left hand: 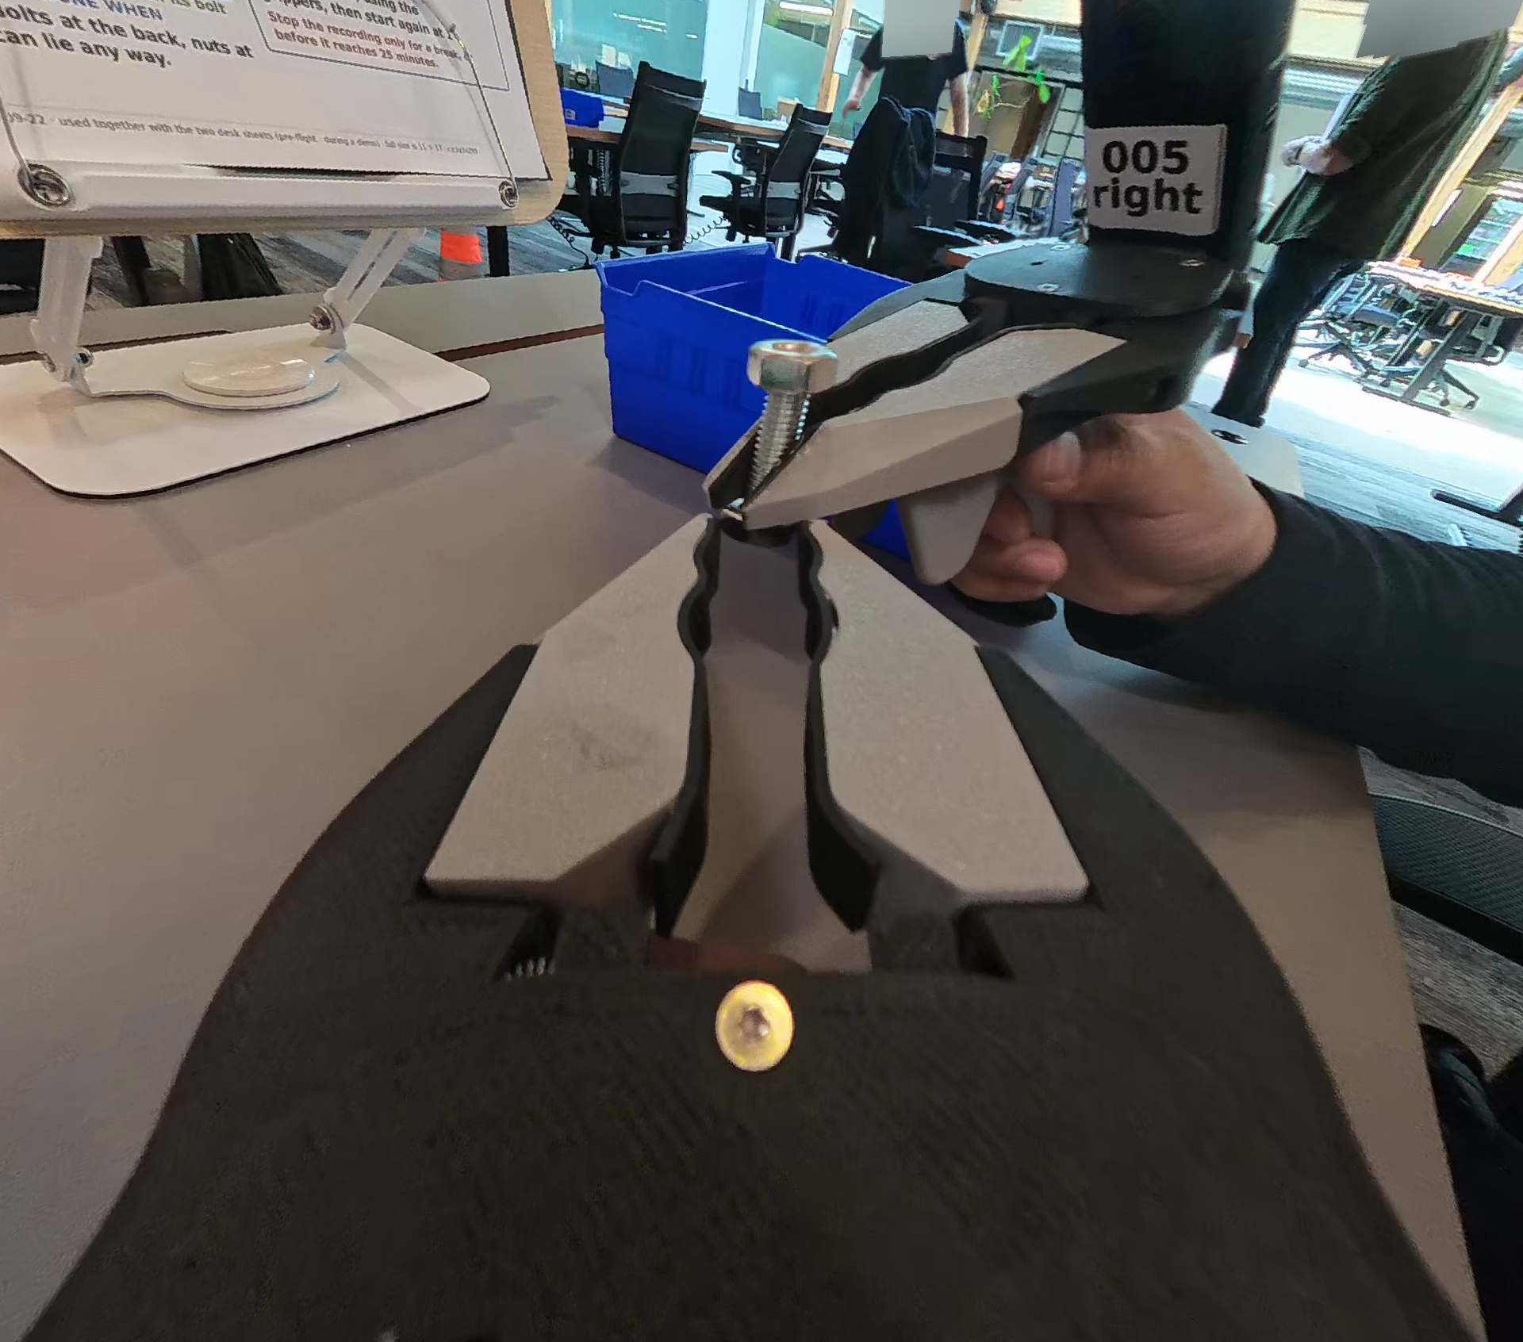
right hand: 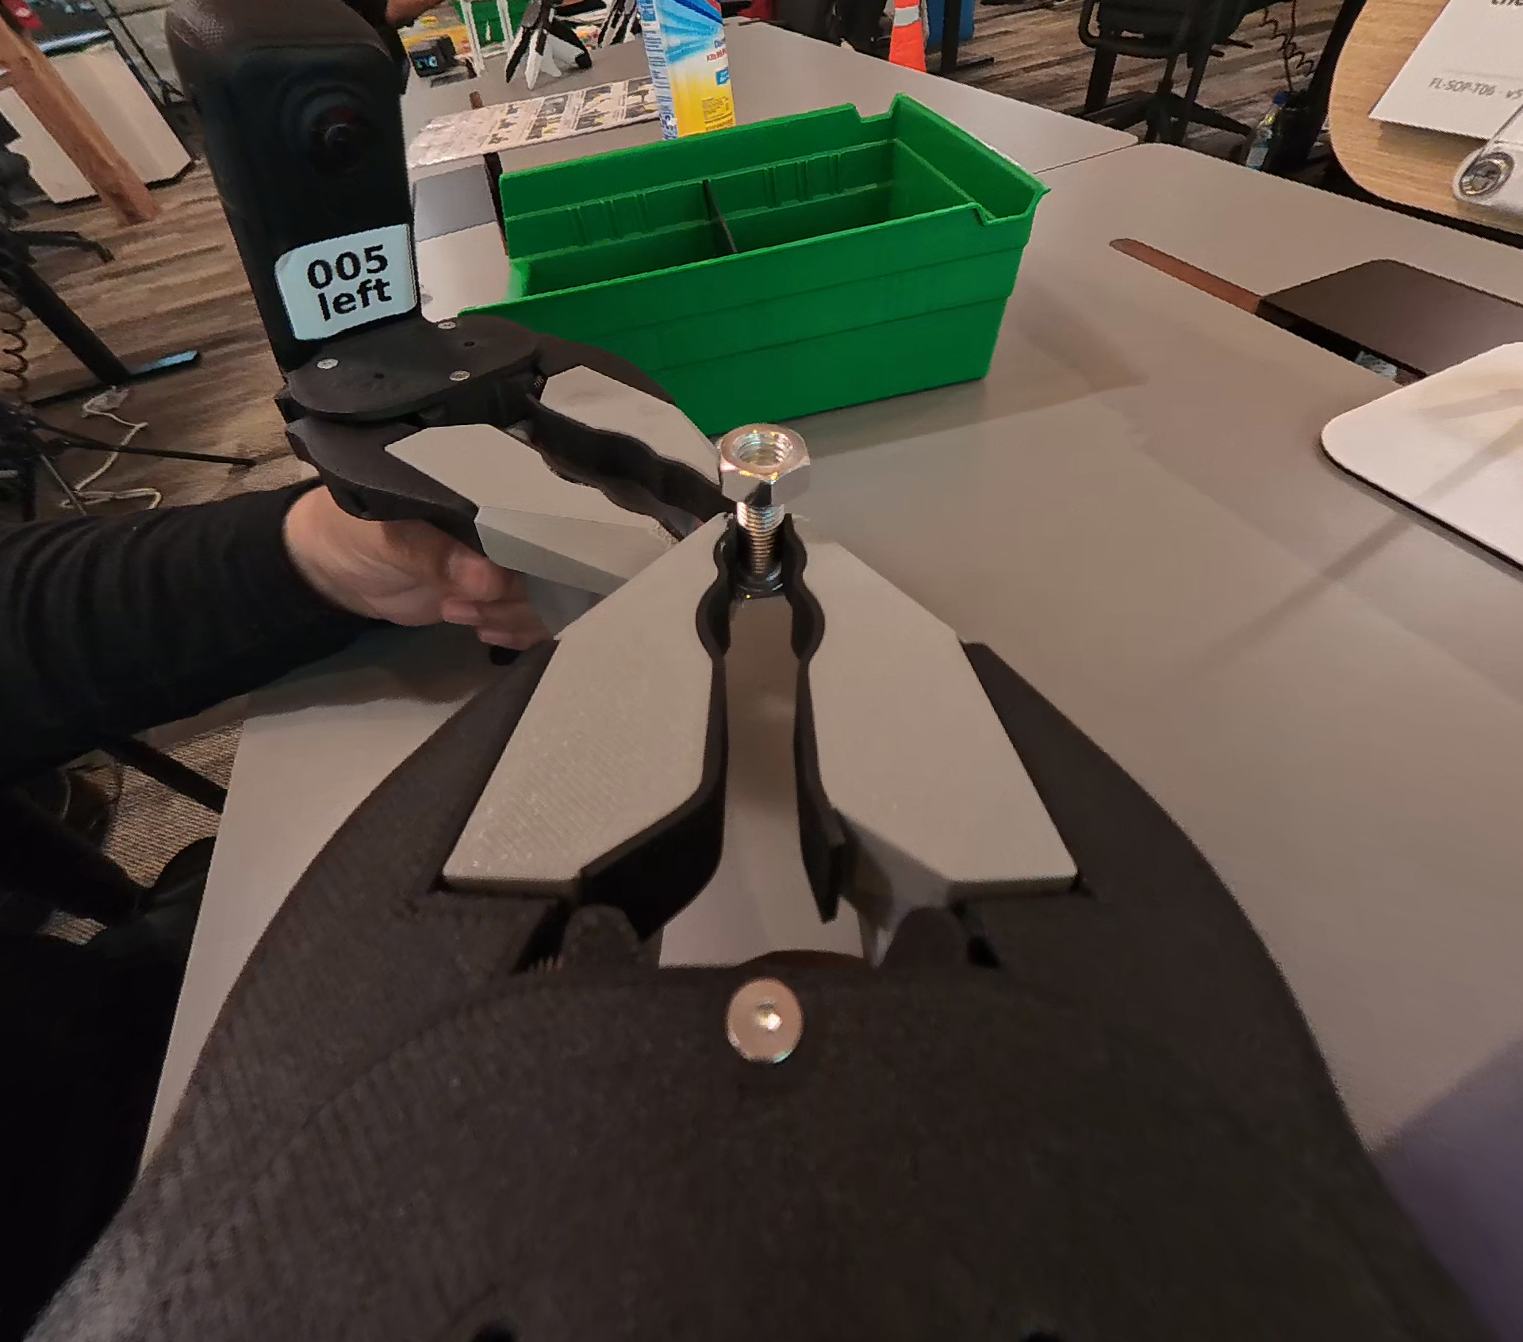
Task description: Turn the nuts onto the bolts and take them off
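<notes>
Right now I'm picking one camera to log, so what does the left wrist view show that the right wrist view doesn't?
Only the left wrist view shows the blue bin and the instruction sheet on its stand.

Only the right wrist view shows the green bin and the wipes canister.

Both show the bolt upright in the right gripper with the nut at its top, and the left gripper, jaws parted.

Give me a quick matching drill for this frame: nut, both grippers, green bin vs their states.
Things:
1. nut
2. right gripper
3. left gripper
4. green bin

States:
A. has a divider inside
B. shut on the bolt
C. on top of the upright bolt
D. open, holding nothing

Pairs: 1-C, 2-B, 3-D, 4-A
</notes>
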`<action>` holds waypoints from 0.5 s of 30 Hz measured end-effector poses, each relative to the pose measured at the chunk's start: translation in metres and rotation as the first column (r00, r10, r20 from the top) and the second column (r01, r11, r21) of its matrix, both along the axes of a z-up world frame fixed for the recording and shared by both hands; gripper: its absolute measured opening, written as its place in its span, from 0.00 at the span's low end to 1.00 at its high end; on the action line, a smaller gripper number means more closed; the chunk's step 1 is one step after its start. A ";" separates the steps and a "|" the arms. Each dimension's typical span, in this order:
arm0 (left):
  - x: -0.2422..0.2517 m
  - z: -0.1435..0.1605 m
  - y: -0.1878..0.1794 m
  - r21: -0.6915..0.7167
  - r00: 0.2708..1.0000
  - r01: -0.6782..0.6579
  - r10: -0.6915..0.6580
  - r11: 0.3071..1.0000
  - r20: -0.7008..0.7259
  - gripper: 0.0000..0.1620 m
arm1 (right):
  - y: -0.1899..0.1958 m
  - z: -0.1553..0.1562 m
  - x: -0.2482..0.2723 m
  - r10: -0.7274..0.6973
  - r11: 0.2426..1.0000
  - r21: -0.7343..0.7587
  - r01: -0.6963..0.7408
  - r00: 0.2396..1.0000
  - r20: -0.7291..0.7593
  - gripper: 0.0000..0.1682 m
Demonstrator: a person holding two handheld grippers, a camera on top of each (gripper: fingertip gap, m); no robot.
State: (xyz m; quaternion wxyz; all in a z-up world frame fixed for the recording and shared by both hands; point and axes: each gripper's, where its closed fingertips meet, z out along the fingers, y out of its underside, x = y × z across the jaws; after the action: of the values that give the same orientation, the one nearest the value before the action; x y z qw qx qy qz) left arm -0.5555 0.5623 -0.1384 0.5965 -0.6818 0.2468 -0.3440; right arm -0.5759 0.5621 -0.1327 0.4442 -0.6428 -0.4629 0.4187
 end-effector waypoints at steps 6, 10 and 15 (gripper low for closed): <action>0.000 0.001 -0.002 -0.014 0.999 0.022 -0.021 1.000 0.036 0.09 | -0.001 0.002 0.000 0.006 1.000 0.005 -0.006 1.000 -0.004 0.04; 0.000 0.001 -0.001 -0.016 0.999 0.022 -0.021 1.000 0.048 0.09 | -0.001 0.002 0.000 0.000 1.000 0.018 0.000 1.000 0.003 0.04; 0.001 0.001 -0.002 -0.050 0.994 0.047 -0.042 0.998 0.104 0.09 | -0.001 0.002 0.000 -0.001 1.000 0.020 0.001 1.000 0.000 0.04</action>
State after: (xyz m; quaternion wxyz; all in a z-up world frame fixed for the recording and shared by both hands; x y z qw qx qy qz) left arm -0.5545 0.5600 -0.1371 0.5824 -0.6731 0.2220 -0.3982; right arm -0.5760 0.5608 -0.1303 0.4507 -0.6387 -0.4666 0.4137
